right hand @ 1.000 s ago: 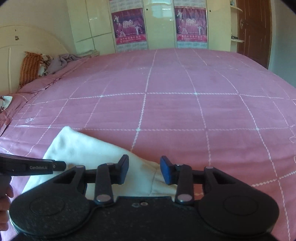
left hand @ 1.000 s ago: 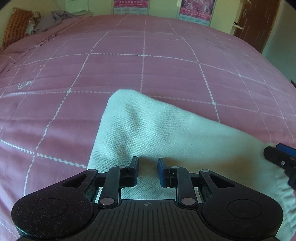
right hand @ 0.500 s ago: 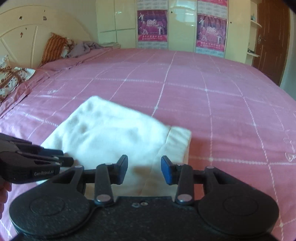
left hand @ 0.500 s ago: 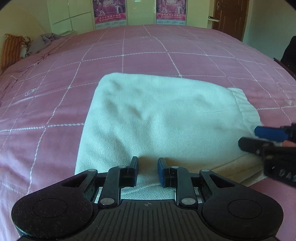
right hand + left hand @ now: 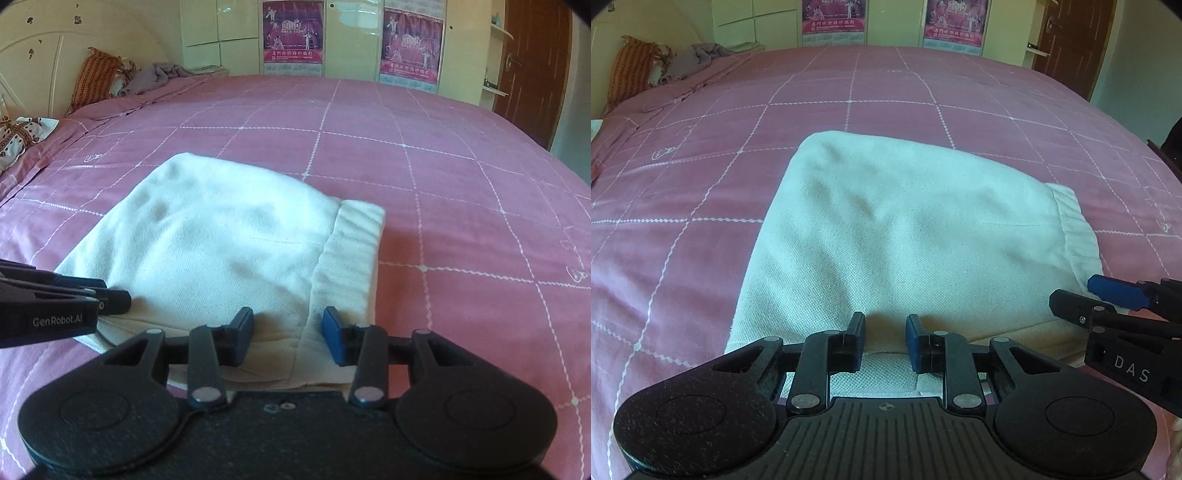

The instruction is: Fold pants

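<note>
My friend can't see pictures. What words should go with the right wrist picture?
White pants, folded, lie on a pink checked bedspread. The right tongs sit open over their near edge, and the left tongs reach in from the left.

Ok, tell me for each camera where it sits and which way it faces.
Left wrist: on the left gripper, looking along its fingers down over the folded white pants on the pink bedspread; the right gripper enters from the right.
Right wrist: on the right gripper, angled down at the pants' waistband end; the left gripper enters from the left.
Shared: pants, bedspread, wall posters, brown door.
</note>
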`<state>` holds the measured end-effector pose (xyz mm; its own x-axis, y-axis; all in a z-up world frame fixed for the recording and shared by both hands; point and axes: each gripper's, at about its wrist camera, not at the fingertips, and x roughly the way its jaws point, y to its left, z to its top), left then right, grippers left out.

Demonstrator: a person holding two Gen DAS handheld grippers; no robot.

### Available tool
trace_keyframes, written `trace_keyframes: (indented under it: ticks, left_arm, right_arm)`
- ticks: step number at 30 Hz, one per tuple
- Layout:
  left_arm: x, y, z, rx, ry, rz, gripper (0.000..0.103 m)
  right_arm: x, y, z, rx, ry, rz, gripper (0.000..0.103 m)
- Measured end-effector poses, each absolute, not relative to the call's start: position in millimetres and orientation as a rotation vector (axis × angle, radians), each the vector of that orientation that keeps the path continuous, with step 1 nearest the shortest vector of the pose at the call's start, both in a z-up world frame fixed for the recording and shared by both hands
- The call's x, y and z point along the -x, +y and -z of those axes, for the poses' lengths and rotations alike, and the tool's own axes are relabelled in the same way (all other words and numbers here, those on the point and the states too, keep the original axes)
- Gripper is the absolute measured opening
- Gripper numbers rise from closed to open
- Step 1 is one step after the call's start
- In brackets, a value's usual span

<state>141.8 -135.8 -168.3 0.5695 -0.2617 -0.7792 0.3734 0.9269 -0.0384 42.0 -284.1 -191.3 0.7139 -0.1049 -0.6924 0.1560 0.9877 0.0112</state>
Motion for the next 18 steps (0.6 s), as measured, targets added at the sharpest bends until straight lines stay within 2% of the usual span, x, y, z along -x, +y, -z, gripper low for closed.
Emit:
trace_keyframes:
  ticks: [3,6,14,16,18]
  left_arm:
    - [-138.2,-133.9,164.7,-0.130,0.887,0.370,0.024]
    - [-137.8,-132.9,163.2,-0.117,0.886,0.365,0.024]
    - [-139.1,-124.0,158.7,-0.099,0.886,0.385,0.025]
    - [-137.1,-115.7,153.6,-0.093,0.873,0.382,0.026]
    - [-135.9,-107.4,149.7,-0.099,0.857,0.367,0.027]
  right_arm:
    - [-35.5,-284.5,187.5,-0.096,0.753,0.158,0.044]
    - [-27.0,-281.1,185.2,-0.091,0.726,0.173,0.053]
    - [-29.3,-285.4,186.1,-0.108,0.750,0.174,0.056]
    - [-25.8,-287.3,185.0,-0.120,0.750,0.184,0.066]
    - [-22.6,-291.0,186.1,-0.147,0.758,0.192,0.070]
